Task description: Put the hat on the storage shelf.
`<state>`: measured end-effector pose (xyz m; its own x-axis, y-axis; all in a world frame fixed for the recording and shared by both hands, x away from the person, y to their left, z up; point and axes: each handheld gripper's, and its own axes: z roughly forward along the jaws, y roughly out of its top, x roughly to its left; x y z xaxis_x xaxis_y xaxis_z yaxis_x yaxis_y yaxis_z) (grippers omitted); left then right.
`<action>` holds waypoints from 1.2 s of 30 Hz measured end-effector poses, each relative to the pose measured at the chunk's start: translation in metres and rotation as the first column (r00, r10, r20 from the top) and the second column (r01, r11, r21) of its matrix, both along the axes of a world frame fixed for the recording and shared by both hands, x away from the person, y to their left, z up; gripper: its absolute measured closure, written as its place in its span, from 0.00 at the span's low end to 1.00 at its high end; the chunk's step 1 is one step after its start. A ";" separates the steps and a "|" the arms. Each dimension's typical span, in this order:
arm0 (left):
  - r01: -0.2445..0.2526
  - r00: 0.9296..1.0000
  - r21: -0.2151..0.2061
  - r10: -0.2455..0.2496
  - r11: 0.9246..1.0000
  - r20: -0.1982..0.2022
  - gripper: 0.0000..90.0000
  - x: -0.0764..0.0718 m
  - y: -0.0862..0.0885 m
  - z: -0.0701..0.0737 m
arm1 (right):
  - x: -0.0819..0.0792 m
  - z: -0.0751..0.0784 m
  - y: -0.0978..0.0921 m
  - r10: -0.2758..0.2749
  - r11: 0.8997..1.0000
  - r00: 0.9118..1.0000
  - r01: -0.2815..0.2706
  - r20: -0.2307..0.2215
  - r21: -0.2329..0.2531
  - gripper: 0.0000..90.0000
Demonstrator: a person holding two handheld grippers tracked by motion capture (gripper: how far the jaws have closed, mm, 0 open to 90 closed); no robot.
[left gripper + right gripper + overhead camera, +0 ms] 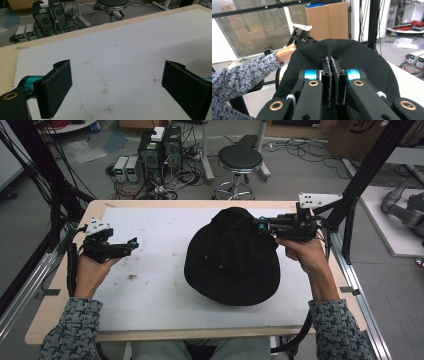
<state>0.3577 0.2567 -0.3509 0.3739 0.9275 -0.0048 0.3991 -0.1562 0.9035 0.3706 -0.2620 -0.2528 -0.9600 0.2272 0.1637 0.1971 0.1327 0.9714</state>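
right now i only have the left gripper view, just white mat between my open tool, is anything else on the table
observer: yes, a black hat lies on the white mat, off to the right of your left tool.
operator: where's the right tool
observer: the right tool is at the hat's crown, jaws shut, apparently pinching the fabric.
operator: is my left one touching the hat
observer: no, bare mat separates it from the brim.
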 end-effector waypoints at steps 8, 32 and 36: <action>0.004 1.000 0.001 -0.004 1.000 0.000 0.11 0.000 -0.001 0.000 | 0.001 -0.002 -0.002 -0.012 1.000 1.000 0.012 -0.005 -0.024 0.91; 0.004 1.000 -0.005 -0.004 1.000 -0.001 0.11 0.002 0.000 -0.001 | 0.002 0.000 -0.017 -0.222 0.975 0.973 0.222 0.056 -0.004 0.72; 0.003 1.000 -0.006 -0.003 1.000 -0.001 0.11 0.003 -0.001 -0.001 | 0.005 -0.004 -0.021 -0.302 0.953 0.951 0.303 0.068 -0.016 0.69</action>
<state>0.3603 0.2555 -0.3518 0.3764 0.9264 -0.0111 0.3995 -0.1516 0.9041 0.3752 -0.2835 -0.2568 -0.8539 0.5118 0.0949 0.1699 0.1017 0.9802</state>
